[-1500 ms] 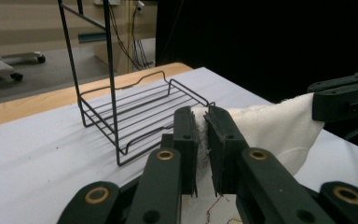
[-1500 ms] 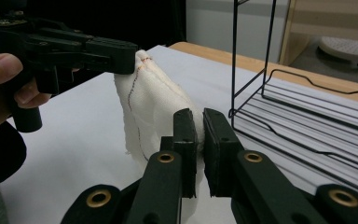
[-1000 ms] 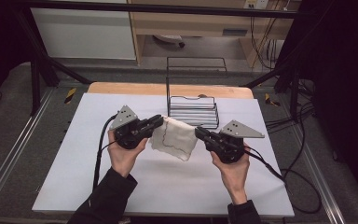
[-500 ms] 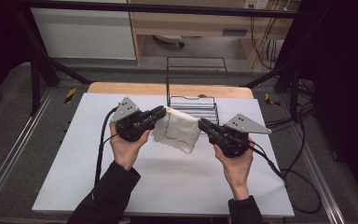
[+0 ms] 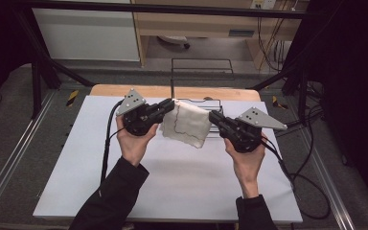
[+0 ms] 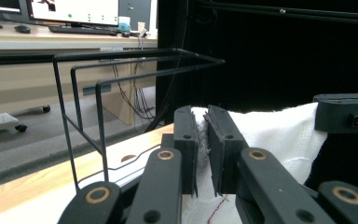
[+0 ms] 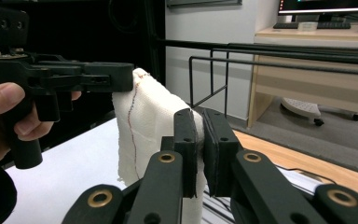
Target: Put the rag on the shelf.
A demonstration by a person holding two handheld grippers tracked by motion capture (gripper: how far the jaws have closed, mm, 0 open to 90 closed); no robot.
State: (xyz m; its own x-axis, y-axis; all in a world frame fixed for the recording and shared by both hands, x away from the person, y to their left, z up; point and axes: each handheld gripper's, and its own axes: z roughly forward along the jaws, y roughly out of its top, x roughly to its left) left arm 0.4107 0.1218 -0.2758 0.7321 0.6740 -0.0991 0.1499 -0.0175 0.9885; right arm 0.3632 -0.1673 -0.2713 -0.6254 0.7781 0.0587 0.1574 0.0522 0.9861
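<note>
A white cloth [image 5: 188,123] with a dark red stitched line hangs in the air between my two grippers, above the white table top. My left gripper [image 5: 168,106] is shut on the cloth's upper left corner; its jaws pinch the white fabric [image 6: 279,135] in the left gripper view. My right gripper [image 5: 214,117] is shut on the opposite corner, and the cloth [image 7: 142,121] drapes down in front of its jaws. Just behind the cloth stands a black wire rack [image 5: 202,61]. The left gripper [image 7: 121,77] also appears across from the right one.
The white board [image 5: 76,163] lies over a wooden table [image 5: 124,90]. The wire rack [image 6: 98,93] rises close to the grippers at the far edge. Cables trail off the right side. A desk with monitors [image 6: 51,14] is beyond the table.
Both grippers have lifted the cloth and carried it away from me toward the wire rack. The cloth now hangs higher and more stretched between them.
</note>
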